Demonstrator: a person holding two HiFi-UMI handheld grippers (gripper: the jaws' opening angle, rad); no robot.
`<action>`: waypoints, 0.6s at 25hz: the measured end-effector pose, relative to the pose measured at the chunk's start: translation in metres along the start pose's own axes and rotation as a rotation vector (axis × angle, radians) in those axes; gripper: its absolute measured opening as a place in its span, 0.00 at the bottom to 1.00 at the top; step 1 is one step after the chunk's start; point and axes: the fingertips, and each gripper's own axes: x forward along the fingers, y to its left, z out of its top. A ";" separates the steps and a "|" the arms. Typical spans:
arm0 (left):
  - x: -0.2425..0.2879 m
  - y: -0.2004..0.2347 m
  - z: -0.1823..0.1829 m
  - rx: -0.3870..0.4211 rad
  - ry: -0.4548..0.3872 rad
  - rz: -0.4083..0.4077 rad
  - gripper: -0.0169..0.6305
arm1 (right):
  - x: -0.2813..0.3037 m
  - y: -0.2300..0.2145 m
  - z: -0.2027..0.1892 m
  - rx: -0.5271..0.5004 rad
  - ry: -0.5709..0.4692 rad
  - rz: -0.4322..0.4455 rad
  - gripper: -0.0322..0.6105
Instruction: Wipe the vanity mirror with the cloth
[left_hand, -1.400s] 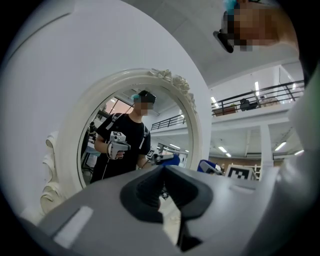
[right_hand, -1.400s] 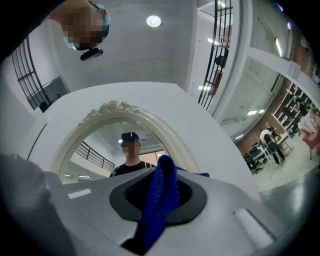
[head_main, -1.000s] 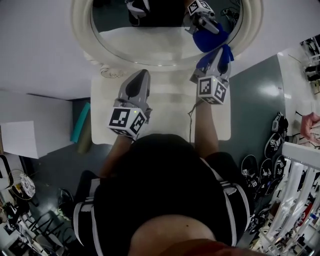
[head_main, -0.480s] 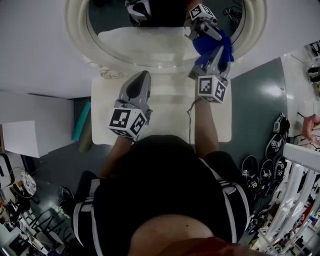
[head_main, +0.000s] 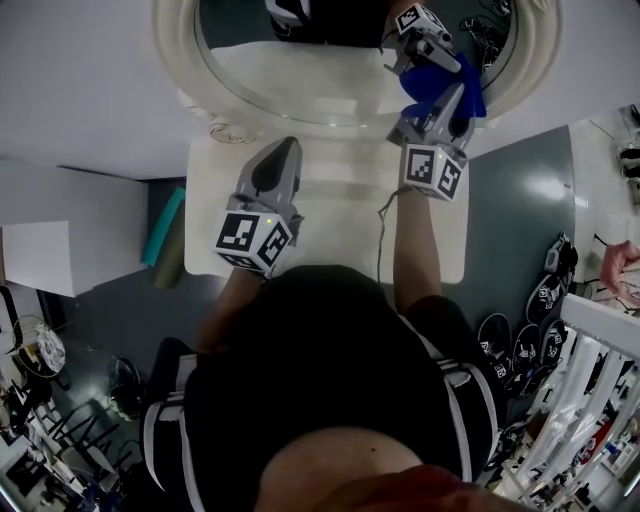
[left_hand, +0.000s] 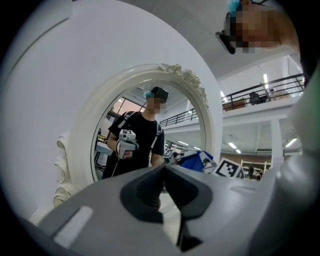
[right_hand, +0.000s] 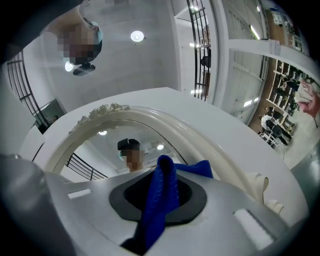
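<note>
Cloth (right_hand: 164, 180) clamped in right gripper (head_main: 447, 108) at mirror (head_main: 300, 70); left gripper (left_hand: 162, 187) jaws together

Blue cloth (right_hand: 160, 200) seemingly touching glass; oval mirror (head_main: 300, 75) upright

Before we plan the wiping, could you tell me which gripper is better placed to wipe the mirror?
Right: the right gripper grips the blue cloth at the mirror; the left gripper is shut and empty.
</note>
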 end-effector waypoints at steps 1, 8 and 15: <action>-0.001 0.002 0.001 0.000 -0.001 0.003 0.04 | 0.002 0.003 0.001 -0.001 -0.006 0.006 0.11; -0.003 0.008 -0.010 -0.008 -0.016 0.024 0.04 | 0.009 0.004 -0.002 -0.014 -0.026 0.030 0.11; -0.024 0.006 -0.006 -0.016 -0.043 0.038 0.04 | 0.010 0.024 0.019 -0.049 -0.046 0.074 0.11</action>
